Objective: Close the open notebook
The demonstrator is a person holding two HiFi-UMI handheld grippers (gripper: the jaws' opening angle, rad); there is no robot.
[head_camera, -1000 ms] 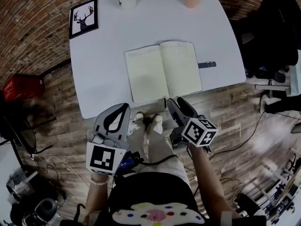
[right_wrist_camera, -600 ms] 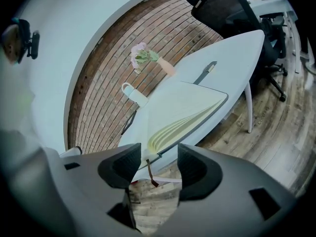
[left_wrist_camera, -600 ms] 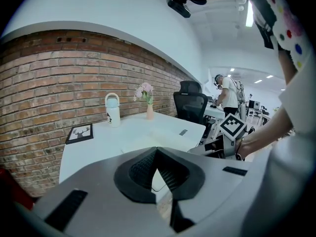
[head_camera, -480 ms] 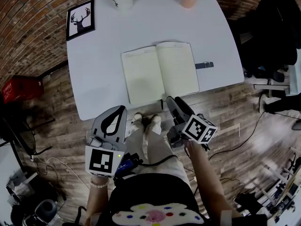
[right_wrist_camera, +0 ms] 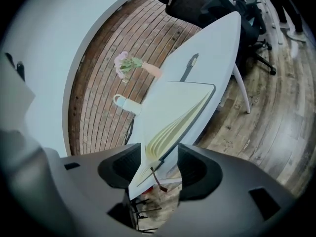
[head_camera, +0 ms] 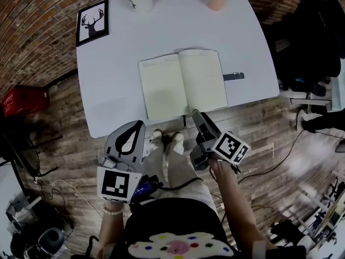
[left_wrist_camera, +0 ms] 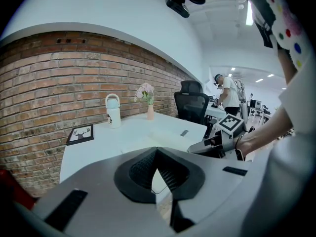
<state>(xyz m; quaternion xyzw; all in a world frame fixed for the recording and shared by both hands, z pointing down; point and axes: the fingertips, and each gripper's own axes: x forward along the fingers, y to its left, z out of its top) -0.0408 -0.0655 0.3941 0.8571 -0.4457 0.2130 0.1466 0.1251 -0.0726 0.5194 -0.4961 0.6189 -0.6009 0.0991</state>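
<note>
head view / notebook (head_camera: 183, 82): lies open and flat on the white surface (head_camera: 113, 85), pages up. A dark strap (head_camera: 234, 76) sticks out past its right cover.
head view / right gripper (head_camera: 196, 115): tip is just beside the notebook's near edge, below the right page. Contact can't be made out from here.
head view / left gripper (head_camera: 138, 125): off the surface, near-left of the notebook and well apart from it.
left gripper view / left fingers (left_wrist_camera: 140, 169): pressed together at the tips with nothing between. Notebook is ahead, beyond them.
right gripper view / right fingers (right_wrist_camera: 118, 169): spread. The notebook's near corner and its ribbon (right_wrist_camera: 157, 181) line up with the gap, with the page edges fanned. Judged not pinched.
progress: nothing done yet, both covers are down.
remaining: catch one cover, likely the right, swing it over the spine onto the other half, then settle it flat.
</note>
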